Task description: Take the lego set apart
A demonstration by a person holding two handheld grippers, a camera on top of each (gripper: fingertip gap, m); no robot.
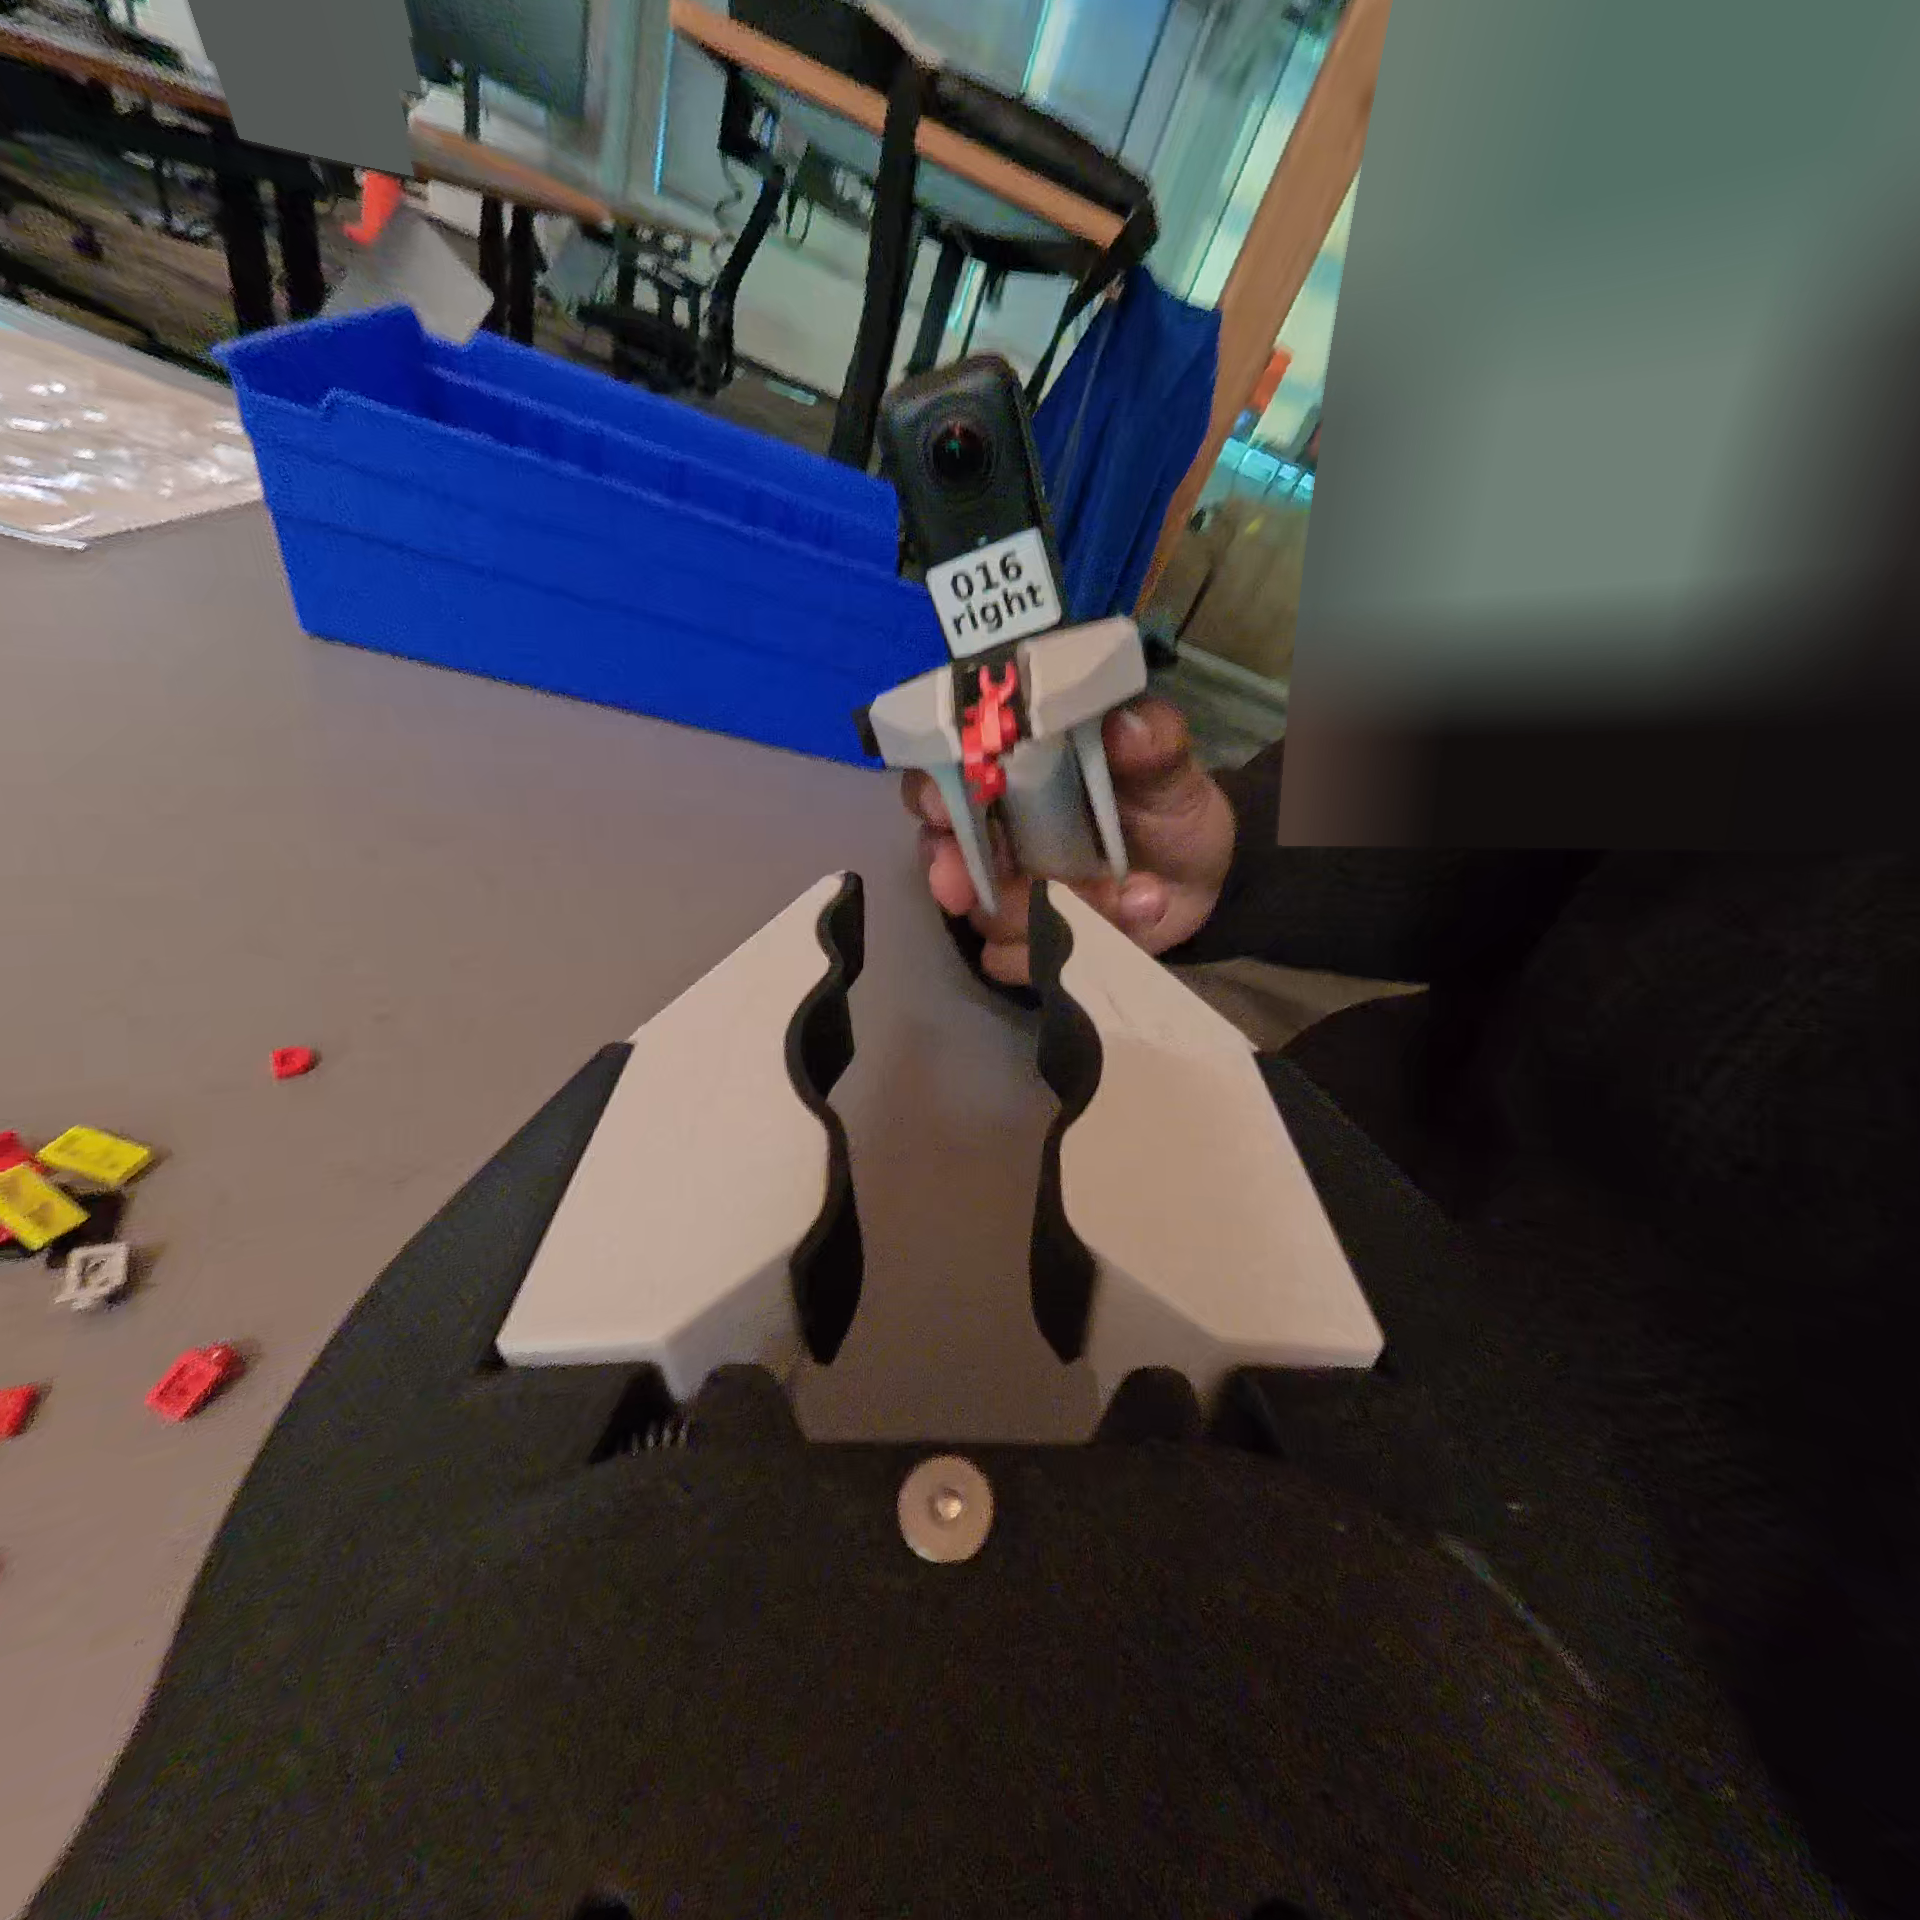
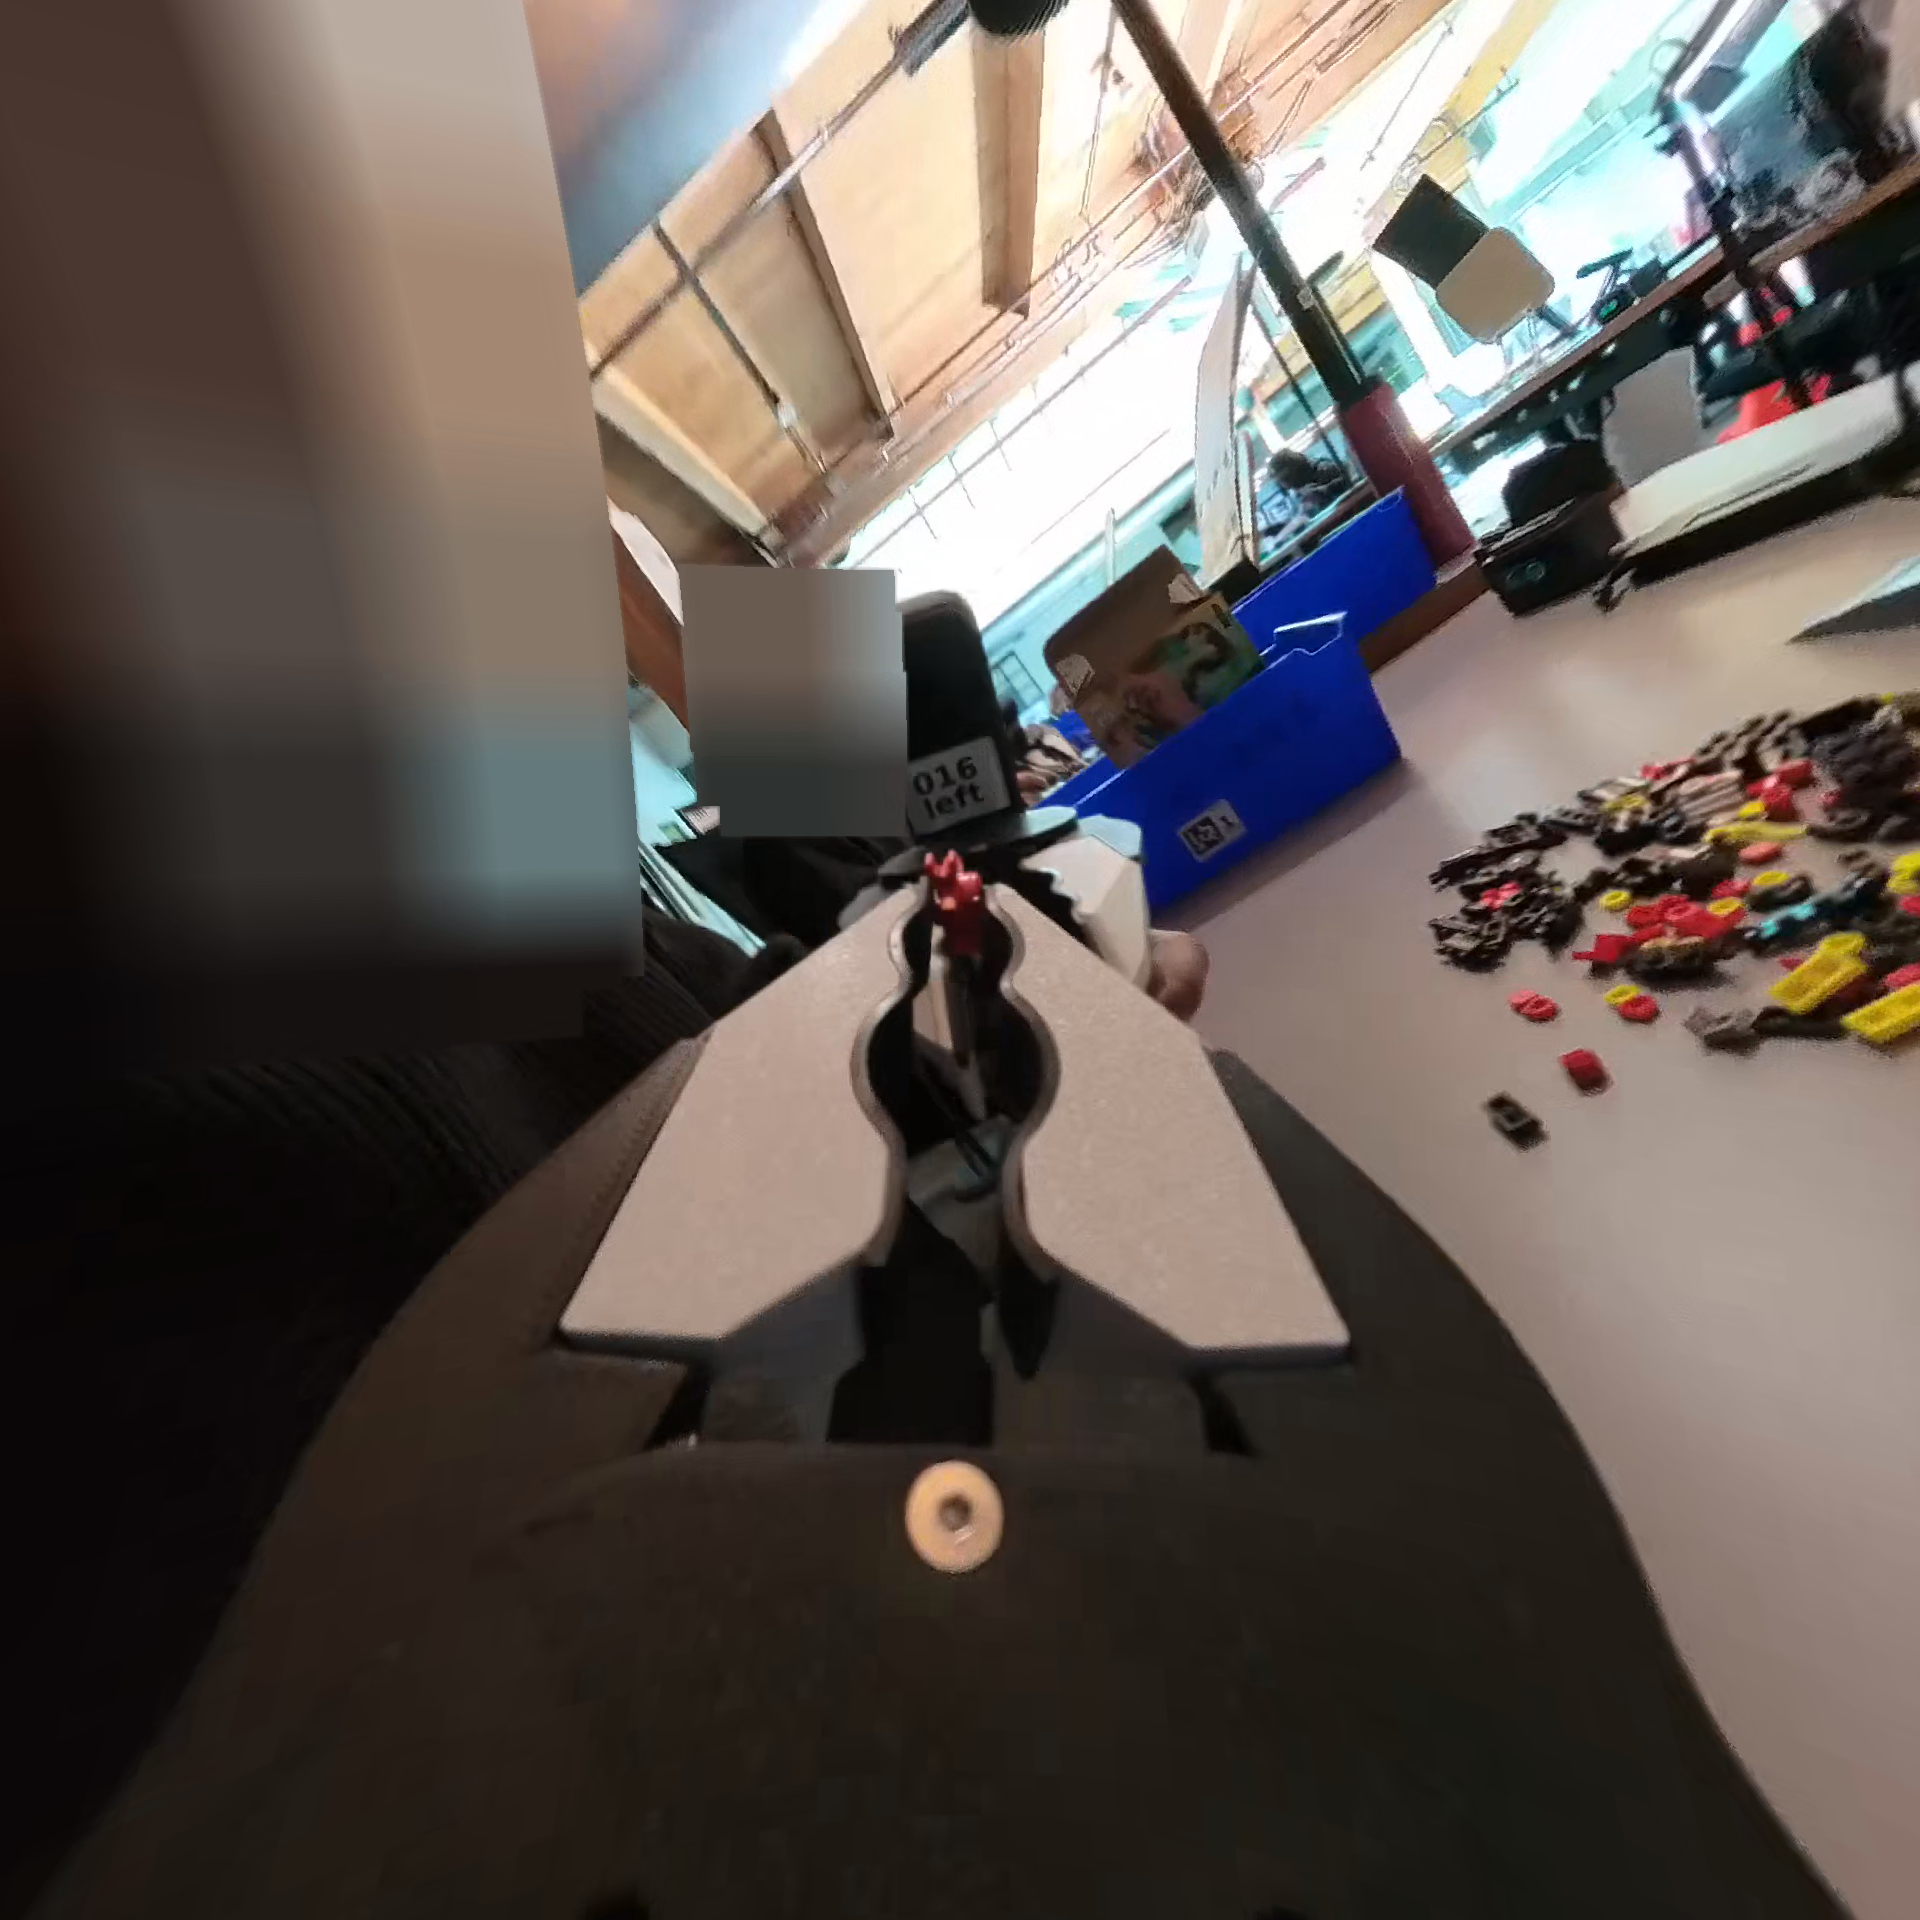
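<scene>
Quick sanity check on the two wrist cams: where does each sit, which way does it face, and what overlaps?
Left wrist view: rides the left gripper, fingers open, facing the right gripper, its holding hand and the blue bin.
Right wrist view: rides the right gripper, shut on a small red lego piece, facing the left gripper.
Shared: red piece, bin, loose lego pile, table.

Plenty hidden, clipped or too small to read here.

The small red lego piece (image 2: pixel 957 902) pinched at the right gripper's (image 2: pixel 957 920) tips is too tiny to make out its shape, and the left gripper (image 2: pixel 1049 883) behind it is mostly covered. The scattered pile of red, yellow and black lego parts (image 2: pixel 1704 894) runs off the right edge; in the left wrist view its loose bits (image 1: pixel 73 1195) are cut by the left edge. The blue plastic bin (image 1: pixel 561 540) hides partly behind the right gripper (image 1: pixel 982 774).
</scene>
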